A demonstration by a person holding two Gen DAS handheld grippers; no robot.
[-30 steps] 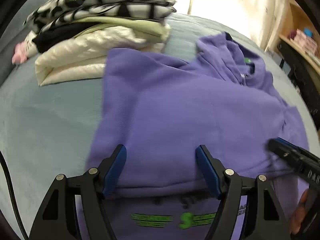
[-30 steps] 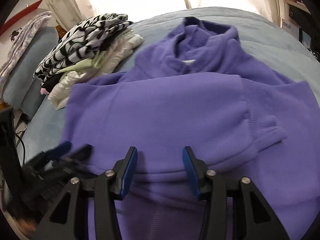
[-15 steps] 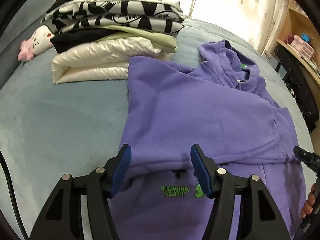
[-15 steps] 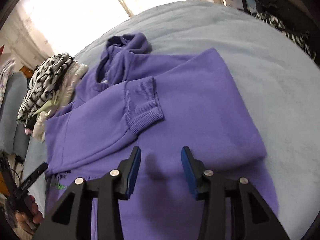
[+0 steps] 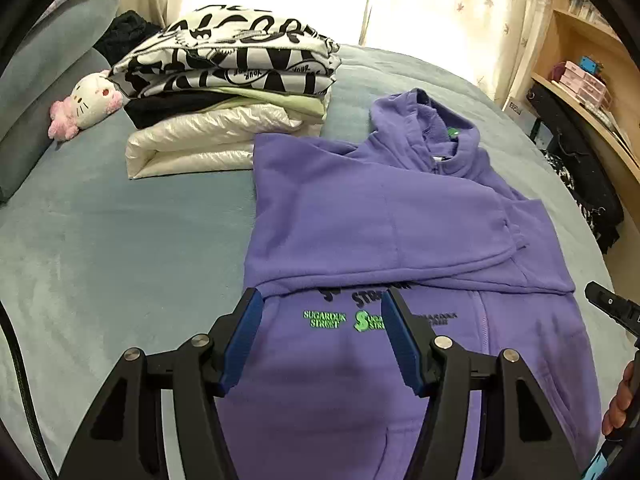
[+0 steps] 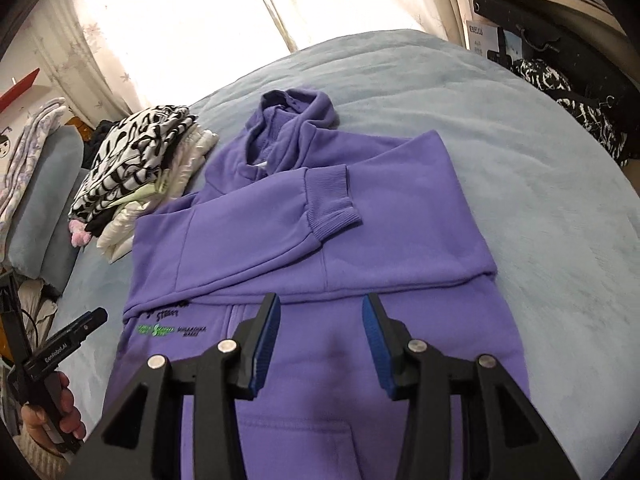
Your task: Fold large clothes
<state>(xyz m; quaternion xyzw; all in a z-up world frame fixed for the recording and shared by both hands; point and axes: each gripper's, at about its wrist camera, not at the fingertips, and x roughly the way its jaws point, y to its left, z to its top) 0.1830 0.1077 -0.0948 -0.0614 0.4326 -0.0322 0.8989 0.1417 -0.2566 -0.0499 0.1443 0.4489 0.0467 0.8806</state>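
Hovering both claws over the purple hoodie (image 5: 384,216), I see my left gripper (image 5: 322,336) and right gripper (image 6: 320,340) spread apart, holding nothing. The hoodie lies flat on the blue bedspread (image 5: 120,248), sleeves folded across its chest, with the stack of folded clothes (image 5: 224,92) just beside its shoulder.

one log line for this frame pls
step: sleeves folded in | purple hoodie flat on bed | left gripper open, empty | right gripper open, empty

My left gripper (image 5: 322,336) hovers spread and empty over the purple hoodie (image 5: 400,240); folded clothes stack (image 5: 228,100) lies beyond it.
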